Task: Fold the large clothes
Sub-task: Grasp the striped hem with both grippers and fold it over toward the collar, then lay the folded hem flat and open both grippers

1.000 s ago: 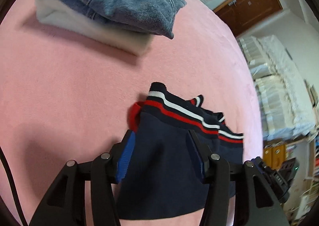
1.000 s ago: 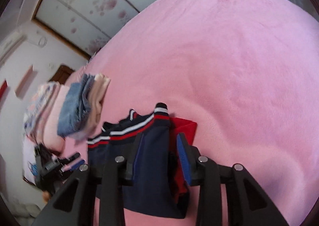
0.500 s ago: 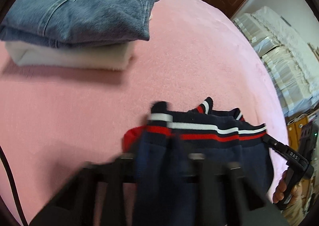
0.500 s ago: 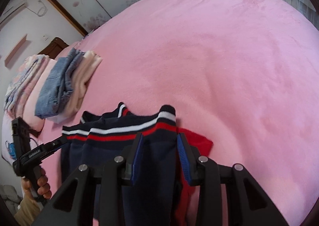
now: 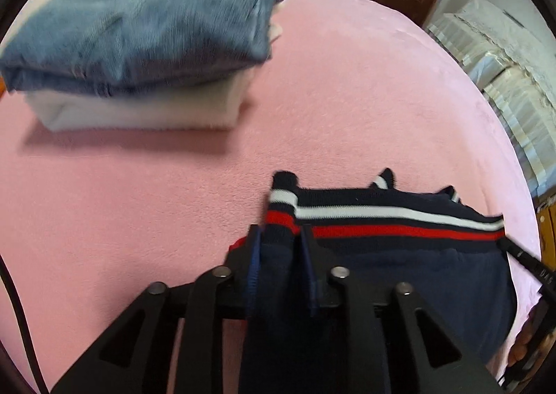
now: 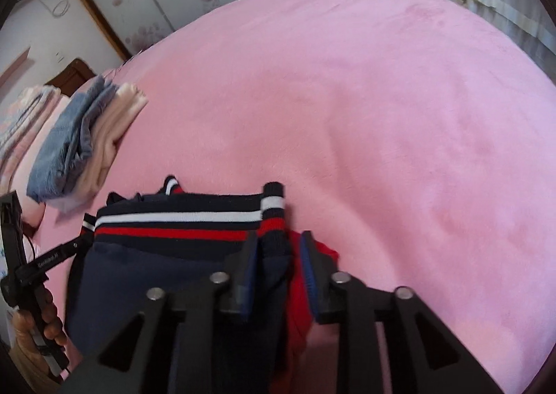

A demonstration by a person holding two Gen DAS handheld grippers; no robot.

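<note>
Left gripper (image 5: 279, 237): jaws narrowed onto the left corner of the navy sweater's striped hem band (image 5: 382, 220); bunched fabric fills the gap between the blue pads.

Right gripper (image 6: 279, 244): jaws likewise closed down on the opposite corner of the same band (image 6: 180, 220), navy cloth pinched between the pads, red fabric (image 6: 299, 289) showing just under the right finger.

Navy sweater (image 5: 417, 272): band with white and red stripes stretched roughly level between the two claws; body hangs down toward the cameras. Whether the lower part touches the pink blanket (image 5: 121, 220) cannot be told.

Ahead and to the left of the left claw: stack of folded jeans (image 5: 139, 22) on top of a folded white garment (image 5: 139, 112), resting on the blanket, well apart from the sweater.
</note>
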